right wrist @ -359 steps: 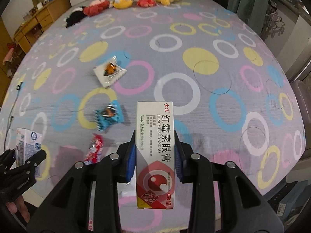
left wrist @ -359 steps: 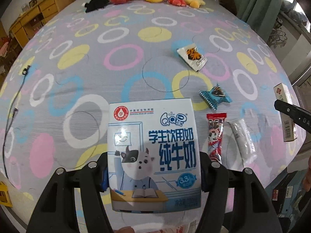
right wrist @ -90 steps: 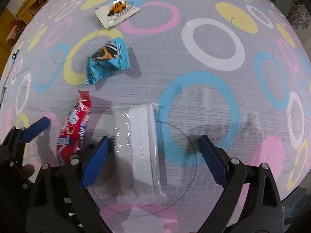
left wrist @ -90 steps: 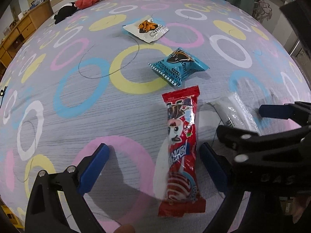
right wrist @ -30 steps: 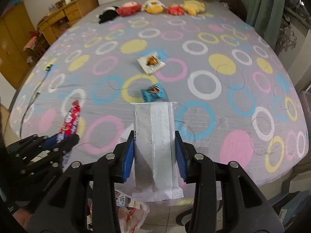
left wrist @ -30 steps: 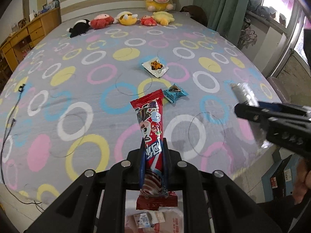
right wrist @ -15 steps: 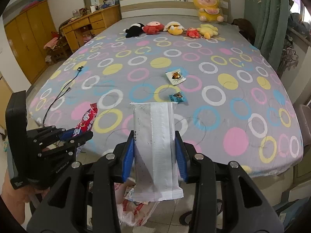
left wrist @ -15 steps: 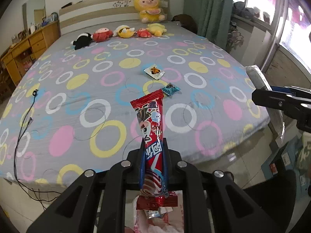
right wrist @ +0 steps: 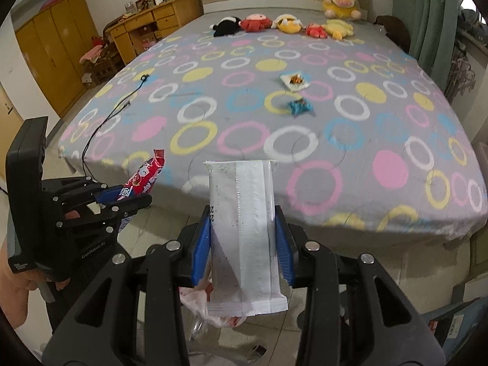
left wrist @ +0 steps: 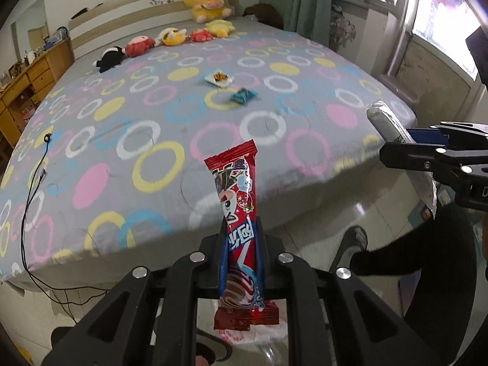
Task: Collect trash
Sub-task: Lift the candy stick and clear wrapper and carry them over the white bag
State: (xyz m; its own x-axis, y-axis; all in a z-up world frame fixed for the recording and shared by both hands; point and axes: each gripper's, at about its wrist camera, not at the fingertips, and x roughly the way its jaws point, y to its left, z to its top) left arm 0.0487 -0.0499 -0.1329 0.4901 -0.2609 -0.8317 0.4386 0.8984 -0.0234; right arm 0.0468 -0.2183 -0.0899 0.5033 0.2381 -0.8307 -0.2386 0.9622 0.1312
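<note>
Gripping a red candy wrapper (left wrist: 238, 210) upright between closed pads, the left gripper (left wrist: 239, 262) hangs over the floor just off the foot of the bed (left wrist: 152, 140). The right gripper (right wrist: 242, 238) is likewise clamped on a white speckled wrapper (right wrist: 244, 228), held upright beside it. Below both, a crumpled plastic bag (right wrist: 195, 300) with red print shows between the fingers; it is probably the trash bag, though its mouth is mostly hidden.

The risk from here is a missed drop. Both wrappers are light and flat, so when let go they could flutter sideways onto the tiles rather than fall straight. The bag looks slack and partly collapsed, which would narrow the opening. With the two grippers near each other, lowering both at once could make them knock together.

Two pieces remain on the bedspread, well apart from the grippers: a blue snack packet (left wrist: 243, 95) and, beyond it, a white snack packet (left wrist: 219, 78). A row of plush toys (right wrist: 286, 24) lines the headboard, and a black cable (left wrist: 33, 183) trails off the left edge. The person's leg (left wrist: 411, 256) and slipper (left wrist: 355, 238) stand just right of the bag.
</note>
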